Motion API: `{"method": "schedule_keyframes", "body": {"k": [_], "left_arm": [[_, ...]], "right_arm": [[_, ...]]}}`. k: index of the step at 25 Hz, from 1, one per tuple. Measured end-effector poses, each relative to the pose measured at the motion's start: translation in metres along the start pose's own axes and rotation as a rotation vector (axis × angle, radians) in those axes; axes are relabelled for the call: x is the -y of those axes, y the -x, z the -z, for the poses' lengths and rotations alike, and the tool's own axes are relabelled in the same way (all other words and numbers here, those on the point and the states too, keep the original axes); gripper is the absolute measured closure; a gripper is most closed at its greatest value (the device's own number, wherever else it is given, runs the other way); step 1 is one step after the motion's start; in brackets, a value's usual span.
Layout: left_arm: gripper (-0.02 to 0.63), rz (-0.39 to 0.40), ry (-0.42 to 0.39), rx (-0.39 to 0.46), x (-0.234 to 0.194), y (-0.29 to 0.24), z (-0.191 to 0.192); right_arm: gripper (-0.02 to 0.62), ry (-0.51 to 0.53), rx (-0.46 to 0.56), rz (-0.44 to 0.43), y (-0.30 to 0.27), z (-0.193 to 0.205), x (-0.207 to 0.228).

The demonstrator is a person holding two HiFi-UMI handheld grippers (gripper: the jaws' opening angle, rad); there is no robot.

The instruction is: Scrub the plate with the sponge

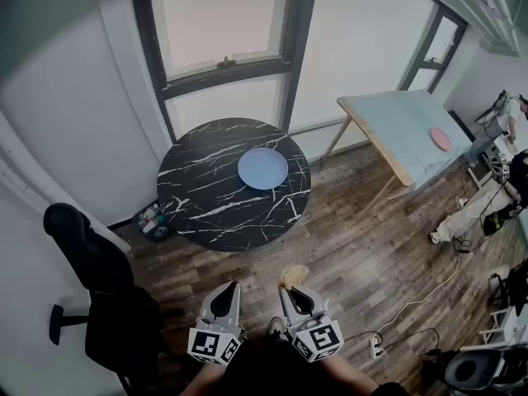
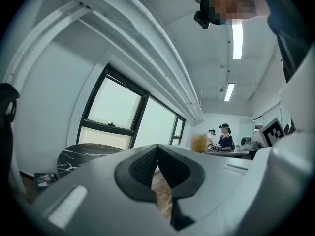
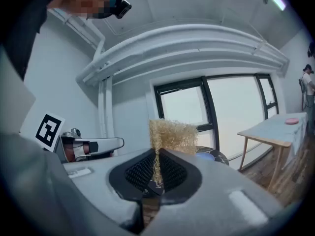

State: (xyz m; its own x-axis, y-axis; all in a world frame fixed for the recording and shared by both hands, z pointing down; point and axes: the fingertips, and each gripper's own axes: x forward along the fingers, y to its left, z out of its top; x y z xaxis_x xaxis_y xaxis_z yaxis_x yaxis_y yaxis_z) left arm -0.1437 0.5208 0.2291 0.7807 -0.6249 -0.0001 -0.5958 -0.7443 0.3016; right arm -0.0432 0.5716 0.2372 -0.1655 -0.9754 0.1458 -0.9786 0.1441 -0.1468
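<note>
Marble table [image 1: 206, 213] bears the blue plate [image 1: 262, 168]; right claw [image 3: 156, 167] pinches the sponge [image 3: 172, 134] (left claw [image 2: 157, 154] pressed together, empty).

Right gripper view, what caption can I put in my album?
The right tool pinches a tan sponge, with the blue plate waiting on the black table behind.

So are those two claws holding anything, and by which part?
The right gripper pinches the sponge by one edge; the left gripper is shut and empty.
</note>
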Motion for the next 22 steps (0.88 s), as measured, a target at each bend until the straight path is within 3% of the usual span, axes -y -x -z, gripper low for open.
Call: {"method": "schedule_keyframes", "body": {"k": [14, 22], "left_arm": [[0.604, -0.022, 0.012, -0.01, 0.021, -0.019, 0.01], [0.604, -0.077, 0.014, -0.016, 0.033, -0.047, 0.021]], "right_arm": [[0.574, -0.012, 0.011, -0.034, 0.01, -0.003, 0.023], [0.574, 0.016, -0.004, -0.103, 0.011, 0.002, 0.049]]}}
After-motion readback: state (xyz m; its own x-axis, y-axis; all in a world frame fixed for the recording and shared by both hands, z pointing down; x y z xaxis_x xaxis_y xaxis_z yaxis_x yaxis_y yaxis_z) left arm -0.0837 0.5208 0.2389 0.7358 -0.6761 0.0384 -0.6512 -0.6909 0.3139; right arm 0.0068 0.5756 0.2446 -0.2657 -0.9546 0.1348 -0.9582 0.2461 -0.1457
